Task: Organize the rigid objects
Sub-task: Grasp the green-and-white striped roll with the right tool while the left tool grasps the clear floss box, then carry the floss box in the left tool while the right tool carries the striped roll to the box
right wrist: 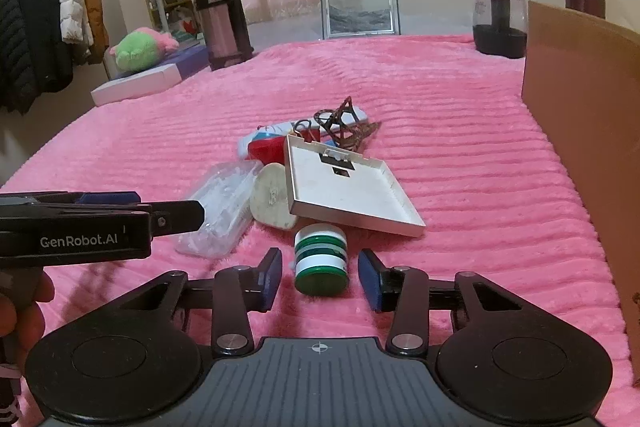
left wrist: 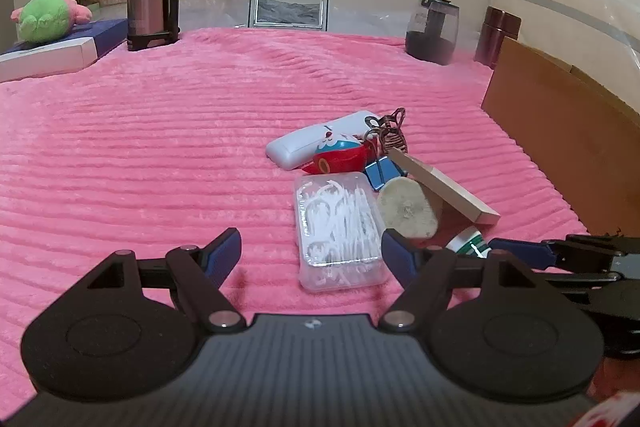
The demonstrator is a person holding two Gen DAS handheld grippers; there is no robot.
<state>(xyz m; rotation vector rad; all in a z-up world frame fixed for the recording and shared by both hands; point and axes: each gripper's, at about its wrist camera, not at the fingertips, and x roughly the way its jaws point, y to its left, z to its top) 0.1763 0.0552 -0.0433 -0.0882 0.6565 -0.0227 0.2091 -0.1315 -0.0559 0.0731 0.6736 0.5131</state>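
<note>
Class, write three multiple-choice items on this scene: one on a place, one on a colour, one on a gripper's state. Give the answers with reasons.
1. Where does the green-and-white striped container lie?
A. between the right gripper's fingers
B. on the white tray
C. beside the thermos

2. What colour is the ribbed blanket?
A. blue
B. pink
C. grey

3. What is the state of the left gripper?
A. shut on the floss-pick box
B. shut on nothing
C. open

Answers:
1 A, it sits in the gap between the two blue pads, with pink showing at each side.
2 B, pink throughout.
3 C, its fingers stand wide apart either side of the floss-pick box.
</note>
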